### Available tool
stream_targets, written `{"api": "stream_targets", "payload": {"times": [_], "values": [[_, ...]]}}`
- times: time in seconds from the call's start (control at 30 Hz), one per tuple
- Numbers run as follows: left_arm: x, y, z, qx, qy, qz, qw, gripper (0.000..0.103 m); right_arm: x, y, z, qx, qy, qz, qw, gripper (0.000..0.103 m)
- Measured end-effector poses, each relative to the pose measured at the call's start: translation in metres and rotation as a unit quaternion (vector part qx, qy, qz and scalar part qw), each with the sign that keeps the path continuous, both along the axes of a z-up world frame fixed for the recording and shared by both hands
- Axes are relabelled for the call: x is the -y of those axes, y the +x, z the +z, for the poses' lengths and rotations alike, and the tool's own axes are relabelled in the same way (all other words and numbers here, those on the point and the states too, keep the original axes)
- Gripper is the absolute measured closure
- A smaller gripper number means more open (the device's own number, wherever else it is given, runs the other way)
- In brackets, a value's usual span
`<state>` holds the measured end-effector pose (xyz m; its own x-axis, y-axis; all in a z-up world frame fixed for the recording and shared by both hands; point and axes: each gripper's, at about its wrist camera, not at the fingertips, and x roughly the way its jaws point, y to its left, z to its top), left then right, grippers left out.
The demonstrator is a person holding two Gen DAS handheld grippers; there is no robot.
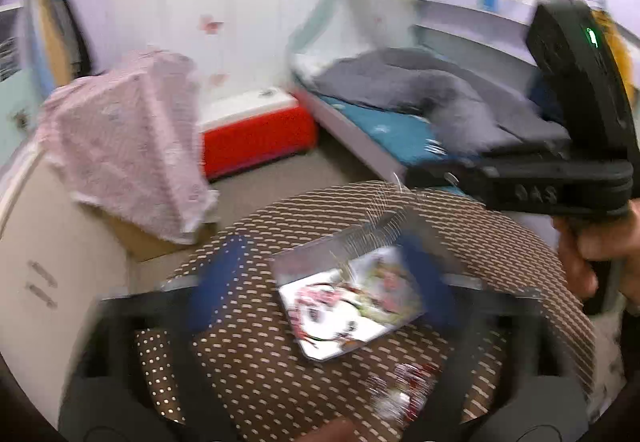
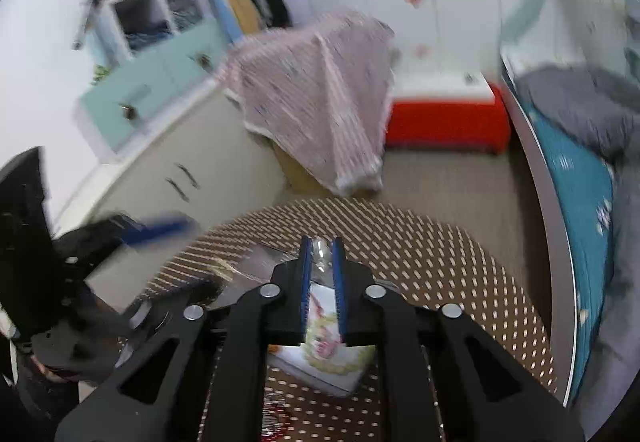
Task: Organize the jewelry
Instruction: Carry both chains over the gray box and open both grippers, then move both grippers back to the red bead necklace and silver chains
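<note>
A flat box with a floral printed lid [image 1: 352, 306] lies on a round brown dotted table [image 1: 500, 242]. A blurred pile of red and silver jewelry [image 1: 400, 390] lies in front of it. My left gripper [image 1: 320, 282] is open, its blue fingers [image 1: 216, 282] either side of the box. My right gripper [image 2: 320, 254] hangs above the box [image 2: 324, 350], its blue pads nearly together on a small clear shiny piece [image 2: 319, 246]. Red jewelry [image 2: 276, 422] shows at the bottom. The right gripper's body [image 1: 560, 161] shows in the left wrist view.
A cream cabinet [image 2: 192, 169] with a pink cloth [image 2: 320, 89] stands left. A red and white box [image 2: 444, 113] sits by the wall. A bed with teal sheet [image 2: 576, 177] and grey blanket lies right. The left gripper's body [image 2: 48, 262] is at the table's left.
</note>
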<state>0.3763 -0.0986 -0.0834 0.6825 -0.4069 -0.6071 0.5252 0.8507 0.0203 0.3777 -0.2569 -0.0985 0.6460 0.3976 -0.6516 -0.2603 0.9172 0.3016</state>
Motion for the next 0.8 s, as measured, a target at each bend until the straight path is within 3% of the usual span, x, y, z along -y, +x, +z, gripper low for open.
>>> {"api": "stream_targets", "payload": {"times": [0.03,0.07,0.1,0.3,0.43,0.8], "values": [[-0.004,0.004,-0.005,-0.011,-0.008,0.007,0.9999,0.014,0.003,0.003,-0.007,-0.008,-0.002,-0.01,1.0,0.044],[-0.008,0.005,-0.008,-0.019,-0.012,0.013,0.9996,0.014,0.006,0.002,-0.011,-0.008,-0.001,-0.025,1.0,0.02],[-0.012,0.006,-0.01,-0.021,-0.015,0.021,0.9994,0.014,0.012,-0.002,-0.013,-0.002,0.006,-0.044,0.999,0.017],[-0.036,-0.007,-0.007,-0.007,-0.028,0.055,0.998,0.012,0.025,-0.025,-0.007,0.018,0.022,-0.065,0.997,0.009],[-0.05,-0.027,-0.002,0.005,-0.041,0.077,0.9961,0.01,0.022,-0.047,0.003,0.038,0.018,-0.078,0.996,0.009],[-0.067,-0.079,-0.004,0.022,-0.033,0.102,0.994,0.008,0.005,-0.106,0.014,0.068,0.0,-0.081,0.994,0.008]]}}
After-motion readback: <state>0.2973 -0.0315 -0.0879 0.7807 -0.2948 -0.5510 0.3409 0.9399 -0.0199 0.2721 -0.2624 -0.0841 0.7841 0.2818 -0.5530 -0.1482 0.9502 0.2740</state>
